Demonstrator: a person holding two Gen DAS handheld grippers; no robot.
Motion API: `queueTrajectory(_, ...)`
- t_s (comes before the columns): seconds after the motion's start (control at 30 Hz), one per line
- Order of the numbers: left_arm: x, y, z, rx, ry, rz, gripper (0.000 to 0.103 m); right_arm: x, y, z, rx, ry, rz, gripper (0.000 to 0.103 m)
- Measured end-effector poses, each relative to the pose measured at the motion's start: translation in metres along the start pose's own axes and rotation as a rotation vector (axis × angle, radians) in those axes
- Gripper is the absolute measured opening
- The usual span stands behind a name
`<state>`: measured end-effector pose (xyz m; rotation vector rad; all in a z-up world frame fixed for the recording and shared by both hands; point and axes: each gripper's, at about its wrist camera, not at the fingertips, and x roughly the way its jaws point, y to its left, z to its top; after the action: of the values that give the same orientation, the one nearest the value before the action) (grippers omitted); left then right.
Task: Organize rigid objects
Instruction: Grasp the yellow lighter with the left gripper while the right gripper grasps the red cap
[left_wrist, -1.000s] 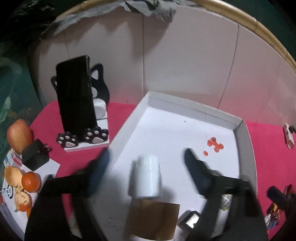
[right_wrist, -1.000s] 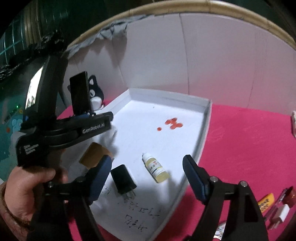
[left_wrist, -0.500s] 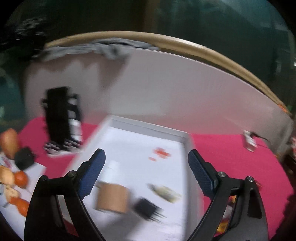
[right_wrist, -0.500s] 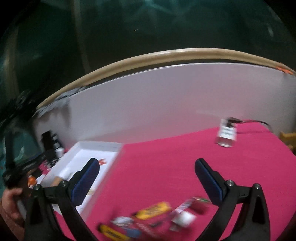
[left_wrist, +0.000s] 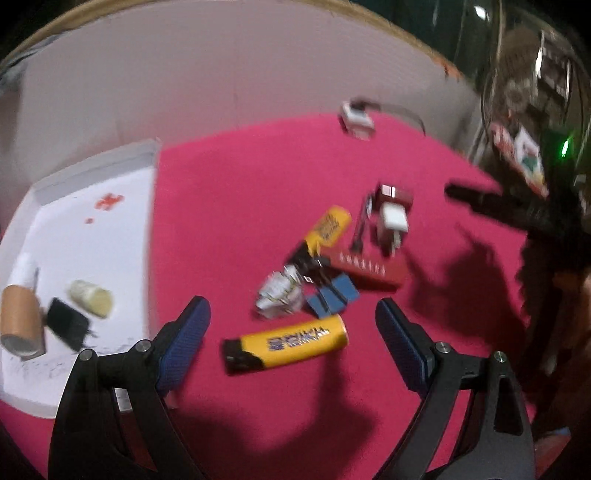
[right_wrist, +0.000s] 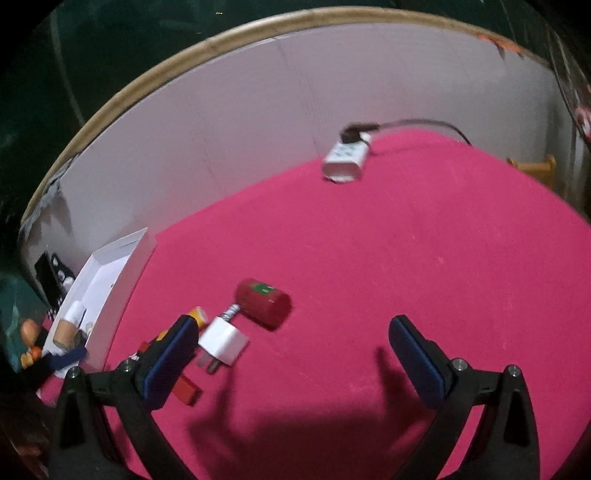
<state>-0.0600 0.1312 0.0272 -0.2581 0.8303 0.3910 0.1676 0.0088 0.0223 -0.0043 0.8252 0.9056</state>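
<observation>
- we are between picks: the white tray (left_wrist: 92, 236) at the left of the pink surface (left_wrist: 240, 177) already holds a cardboard tube (left_wrist: 18, 321), a small bottle (left_wrist: 90, 298) and a black plug (left_wrist: 68, 328).
- the loose pile lies well right of the tray; next we judge one piece must be singled out.
- the left tongs (left_wrist: 291, 325) stand wide and empty over the near yellow lighter (left_wrist: 291, 343).
- the right tongs (right_wrist: 291, 350) gape widest, holding nothing; the white charger (right_wrist: 223, 341) lies just beside the left finger.
</observation>
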Motion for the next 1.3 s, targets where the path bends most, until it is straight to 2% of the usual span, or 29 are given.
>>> queueTrajectory(0.1,0.020,-0.003,-0.001,0.017,0.054,0.026,0.092,0.000,-0.003,0.003,-0.015,-0.001,-0.004,0.103)
queueTrajectory(0.17,0.025,-0.006,-0.002,0.048,0.063,0.049,0.092,0.002,0.001,0.007,-0.059,-0.002,-0.007,0.103)
queueTrajectory(0.33,0.023,-0.013,-0.010,0.093,0.088,0.038,0.092,0.029,0.023,0.019,-0.250,0.045,-0.028,0.101)
queueTrajectory(0.37,0.020,-0.014,-0.012,0.105,0.093,0.031,0.091,0.036,0.029,0.021,-0.285,0.058,-0.020,0.099)
queueTrajectory(0.47,0.010,-0.012,-0.023,0.130,0.100,0.015,0.086,0.060,0.040,0.021,-0.340,0.117,-0.004,0.082)
queueTrajectory(0.53,0.002,-0.015,-0.029,0.162,0.110,-0.020,0.076,0.072,0.045,0.019,-0.358,0.160,0.028,0.065)
queueTrajectory(0.6,-0.006,-0.016,-0.034,0.158,0.121,-0.070,0.076,0.080,0.050,0.016,-0.382,0.187,0.052,0.054)
queueTrajectory(0.63,-0.009,-0.018,-0.034,0.167,0.111,-0.060,0.076,0.080,0.051,0.016,-0.385,0.186,0.064,0.047)
queueTrajectory(0.67,-0.011,-0.018,-0.034,0.189,0.092,-0.023,0.076,0.079,0.052,0.016,-0.390,0.188,0.075,0.044)
queueTrajectory(0.73,-0.009,-0.015,-0.033,0.187,0.091,0.002,0.076,0.076,0.052,0.013,-0.392,0.189,0.080,0.044)
queueTrajectory(0.8,-0.003,-0.012,-0.030,0.170,0.106,-0.022,0.076,0.071,0.049,0.009,-0.382,0.192,0.088,0.044)
queueTrajectory(0.87,0.006,-0.014,-0.032,0.200,0.130,-0.017,0.076,0.063,0.045,0.004,-0.364,0.191,0.096,0.044)
queueTrajectory(0.9,0.004,-0.013,-0.032,0.198,0.118,-0.024,0.074,0.059,0.042,0.001,-0.352,0.190,0.100,0.043)
queueTrajectory(0.93,0.003,-0.013,-0.033,0.195,0.119,-0.035,0.064,0.055,0.038,0.000,-0.338,0.187,0.102,0.043)
queueTrajectory(1.0,-0.004,-0.015,-0.037,0.199,0.104,-0.052,0.030,0.043,0.030,-0.006,-0.305,0.175,0.111,0.042)
queueTrajectory(1.03,-0.007,-0.017,-0.038,0.208,0.102,-0.047,0.024,0.037,0.027,-0.008,-0.290,0.165,0.119,0.033)
queueTrajectory(1.13,-0.009,-0.024,-0.042,0.216,0.081,-0.019,0.024,0.020,0.019,-0.011,-0.234,0.136,0.132,0.031)
queueTrajectory(1.3,-0.018,-0.022,-0.044,0.152,0.055,-0.041,0.023,-0.006,0.012,-0.012,-0.188,0.084,0.149,0.029)
